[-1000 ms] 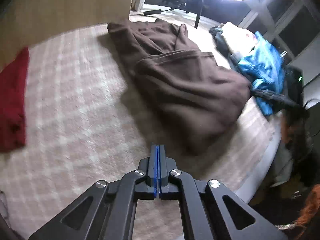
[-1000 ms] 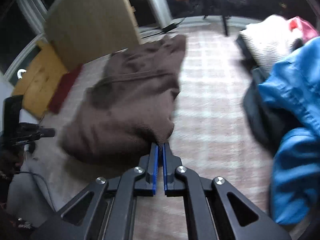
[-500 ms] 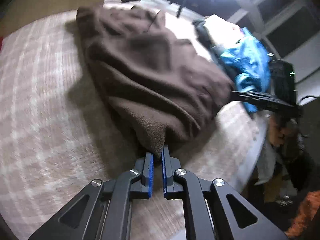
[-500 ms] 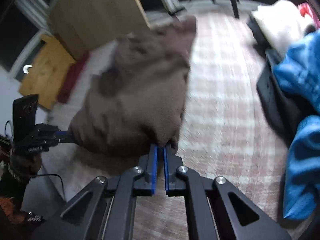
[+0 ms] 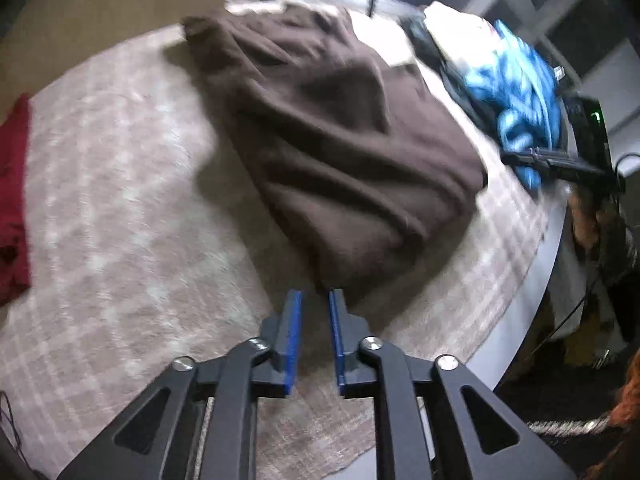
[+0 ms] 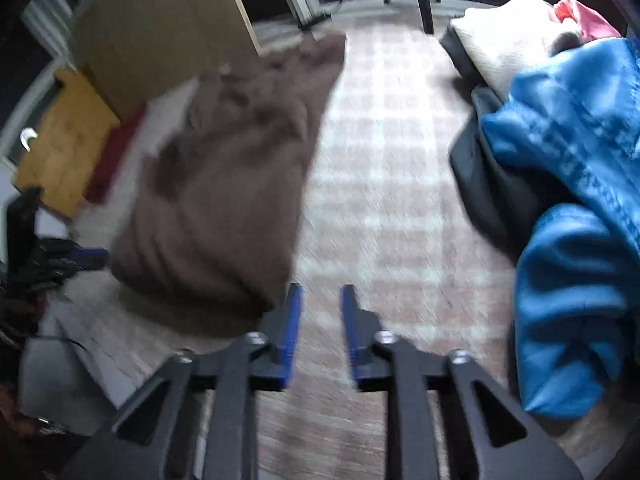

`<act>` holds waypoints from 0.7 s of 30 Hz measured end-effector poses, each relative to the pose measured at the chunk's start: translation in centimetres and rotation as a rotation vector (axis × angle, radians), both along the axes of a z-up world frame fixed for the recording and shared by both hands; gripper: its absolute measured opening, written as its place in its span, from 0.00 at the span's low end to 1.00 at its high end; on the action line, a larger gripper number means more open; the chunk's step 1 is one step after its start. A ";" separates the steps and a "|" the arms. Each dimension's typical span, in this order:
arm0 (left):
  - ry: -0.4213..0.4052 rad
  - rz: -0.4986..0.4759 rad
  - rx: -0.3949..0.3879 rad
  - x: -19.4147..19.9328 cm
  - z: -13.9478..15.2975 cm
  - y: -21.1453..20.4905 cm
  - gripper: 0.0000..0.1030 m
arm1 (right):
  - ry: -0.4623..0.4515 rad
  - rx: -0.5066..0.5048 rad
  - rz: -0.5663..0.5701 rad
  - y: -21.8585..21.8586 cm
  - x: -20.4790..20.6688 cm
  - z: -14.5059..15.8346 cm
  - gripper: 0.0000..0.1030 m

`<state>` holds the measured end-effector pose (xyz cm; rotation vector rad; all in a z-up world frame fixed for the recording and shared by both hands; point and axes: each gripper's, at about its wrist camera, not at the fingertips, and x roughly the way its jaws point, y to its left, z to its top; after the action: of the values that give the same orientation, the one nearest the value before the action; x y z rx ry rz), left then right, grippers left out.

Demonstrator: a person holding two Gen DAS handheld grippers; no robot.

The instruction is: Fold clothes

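The left gripper is released: its blue pads stand apart with nothing between them, and the near corner of the brown garment lies just beyond the tips, not pinched. The right gripper is likewise parted and empty, with bare blanket showing in the gap; the garment's near corner sits just to the left of its left finger.

The brown garment lies in a long, rumpled heap on the checked blanket, running from near the grippers away towards the far edge of the bed. In the left wrist view its surface shows deep diagonal wrinkles. The right wrist view is blurred, so finer folds cannot be made out there.

To the left, at the blanket's edge, lies a red cloth. On the opposite side is a pile of other clothes: a blue jacket on top of something dark, with a cream knit and a pink piece farther back. In the left wrist view the right gripper's black body shows in front of that blue jacket. A tan board stands beyond the far end of the garment.
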<state>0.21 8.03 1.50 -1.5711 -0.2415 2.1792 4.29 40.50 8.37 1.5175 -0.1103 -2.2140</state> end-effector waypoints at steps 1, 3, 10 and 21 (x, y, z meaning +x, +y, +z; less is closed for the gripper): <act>0.014 0.010 0.013 -0.3 0.2 0.0 0.12 | 0.024 -0.029 0.014 -0.6 -0.4 0.5 0.35; 0.043 0.031 0.038 -1.0 0.6 -0.1 0.12 | 0.050 -0.030 0.060 -2.6 -1.3 0.1 0.35; 0.021 0.185 -0.269 -3.1 -2.2 -4.0 0.03 | 0.056 0.091 0.147 -7.1 -4.7 -3.1 0.01; 0.145 0.047 -0.185 -7.4 -0.7 0.1 0.47 | 0.182 0.146 0.114 -8.0 -9.6 -1.6 0.63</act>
<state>-7.19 8.11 0.76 -1.5057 -0.0323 2.3983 -5.30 32.51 6.77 1.3507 0.1932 -2.2966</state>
